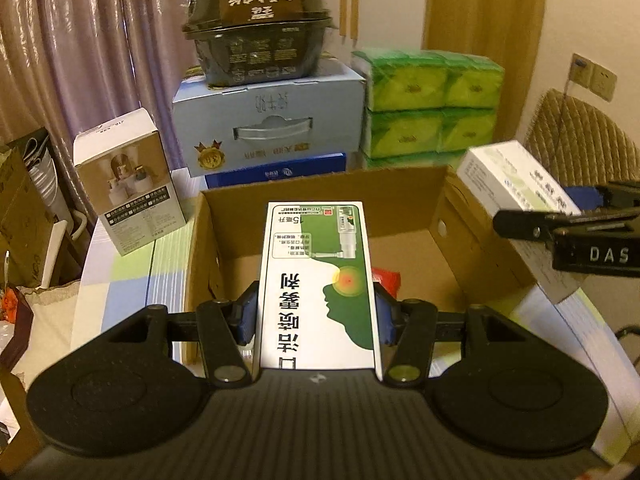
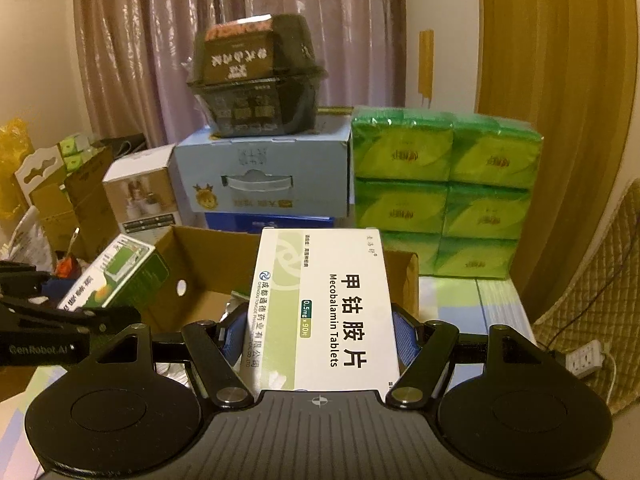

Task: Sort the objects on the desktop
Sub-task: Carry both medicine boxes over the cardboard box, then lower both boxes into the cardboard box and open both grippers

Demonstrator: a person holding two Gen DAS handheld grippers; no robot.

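Left gripper point(image 1: 316, 316) jaws clamp a green-and-white spray box point(image 1: 320, 280); right gripper point(image 2: 320, 340) jaws clamp a Mecobalamin tablet box point(image 2: 324, 308), both above the open cardboard box point(image 1: 400, 200).

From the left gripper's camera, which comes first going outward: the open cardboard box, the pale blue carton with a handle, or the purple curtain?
1. Open cardboard box, directly beneath the left gripper and its green-and-white medicine box.
2. Pale blue carton with a handle, straight behind.
3. Purple curtain, far back left.

Left gripper point(image 1: 316, 312) and right gripper point(image 2: 320, 340) each clamped, level, side by side.
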